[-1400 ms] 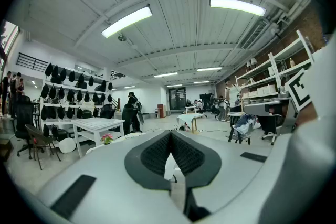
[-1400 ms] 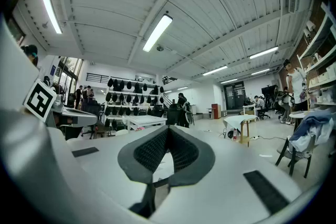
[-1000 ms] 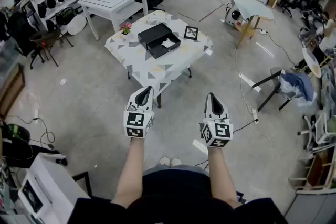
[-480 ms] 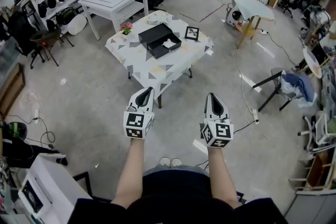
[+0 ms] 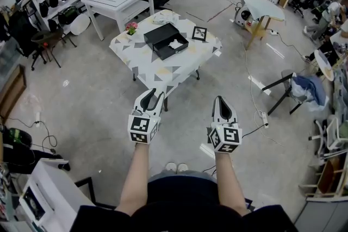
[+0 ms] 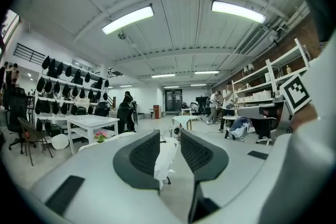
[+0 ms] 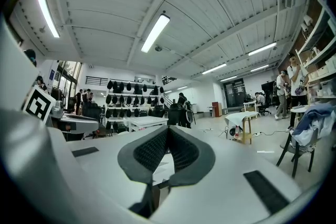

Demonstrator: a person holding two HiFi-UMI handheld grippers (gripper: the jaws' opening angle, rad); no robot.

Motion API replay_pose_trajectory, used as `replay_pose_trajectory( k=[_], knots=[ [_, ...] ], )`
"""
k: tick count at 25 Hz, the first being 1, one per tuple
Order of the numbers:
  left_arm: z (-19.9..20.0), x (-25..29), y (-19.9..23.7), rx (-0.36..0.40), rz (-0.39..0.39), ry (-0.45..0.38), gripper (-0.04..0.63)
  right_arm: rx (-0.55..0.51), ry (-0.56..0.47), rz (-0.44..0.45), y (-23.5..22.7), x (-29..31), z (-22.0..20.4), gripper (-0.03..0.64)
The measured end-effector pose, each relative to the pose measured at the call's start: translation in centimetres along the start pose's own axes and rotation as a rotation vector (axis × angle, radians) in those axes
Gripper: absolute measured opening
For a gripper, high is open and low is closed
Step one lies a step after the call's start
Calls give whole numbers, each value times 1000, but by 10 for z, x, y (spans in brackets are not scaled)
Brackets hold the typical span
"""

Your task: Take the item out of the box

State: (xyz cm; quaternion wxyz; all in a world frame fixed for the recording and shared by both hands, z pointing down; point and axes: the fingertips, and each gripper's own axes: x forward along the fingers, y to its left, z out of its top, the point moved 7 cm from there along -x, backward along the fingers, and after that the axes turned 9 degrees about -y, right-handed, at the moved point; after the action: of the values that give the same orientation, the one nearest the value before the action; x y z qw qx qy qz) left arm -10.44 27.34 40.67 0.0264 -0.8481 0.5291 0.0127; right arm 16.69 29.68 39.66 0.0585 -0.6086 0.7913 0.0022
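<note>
1. The left claw point(image 5: 155, 94) stands half-wide and has just been opening, with nothing between its jaws.
2. The open black box point(image 5: 161, 35) sits on the patterned desk point(image 5: 157, 70), well ahead of both claws. It lies a little right of the left claw's line, so the left hand is nearer. Its long axis slants across the reach. The white item point(image 5: 175, 45) lies in the box's near-right part.
3. The right claw point(image 5: 218, 99) is pressed together, empty.
4. Only the head view shows inside the box. Both claw views look level, and the left one shows just the desk's cloth between its jaws.
</note>
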Motion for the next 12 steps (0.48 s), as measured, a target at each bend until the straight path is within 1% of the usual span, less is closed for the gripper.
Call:
replay_pose_trajectory(
  k=[7,12],
  knots=[
    [-2,-2,3,-19,2,-8,217,3,0,-12,2,-3,0,3],
    [-1,-5,5,-13,-16,-13,231,8,-6,-25,6,-5,1,3]
  ],
)
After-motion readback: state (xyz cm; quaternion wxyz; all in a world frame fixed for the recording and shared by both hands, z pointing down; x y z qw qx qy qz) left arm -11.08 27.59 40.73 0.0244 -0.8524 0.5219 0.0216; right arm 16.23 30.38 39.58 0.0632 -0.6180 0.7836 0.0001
